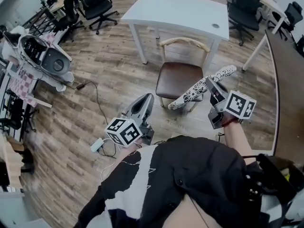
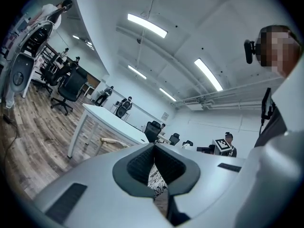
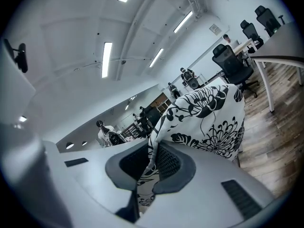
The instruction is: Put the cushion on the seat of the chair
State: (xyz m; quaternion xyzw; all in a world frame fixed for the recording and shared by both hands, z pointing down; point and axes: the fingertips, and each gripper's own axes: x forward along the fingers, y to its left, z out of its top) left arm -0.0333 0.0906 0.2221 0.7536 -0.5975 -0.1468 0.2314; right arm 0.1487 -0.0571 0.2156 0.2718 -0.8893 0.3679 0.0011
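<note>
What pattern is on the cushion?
The cushion is white with black flowers; clearest in the right gripper view.

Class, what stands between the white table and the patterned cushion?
The chair: its backrest faces the table, its seat the cushion in the right gripper. The head view shows it.

The left hand-held gripper (image 2: 154, 151) has its jaws closed together, with nothing clamped. A black-and-white patterned cushion (image 2: 156, 182) shows through the slit beyond them. Far left: white table (image 2: 111, 122), curved wooden chair back (image 2: 111, 141), black office chairs (image 2: 71, 87), wood floor (image 2: 33, 127).
</note>
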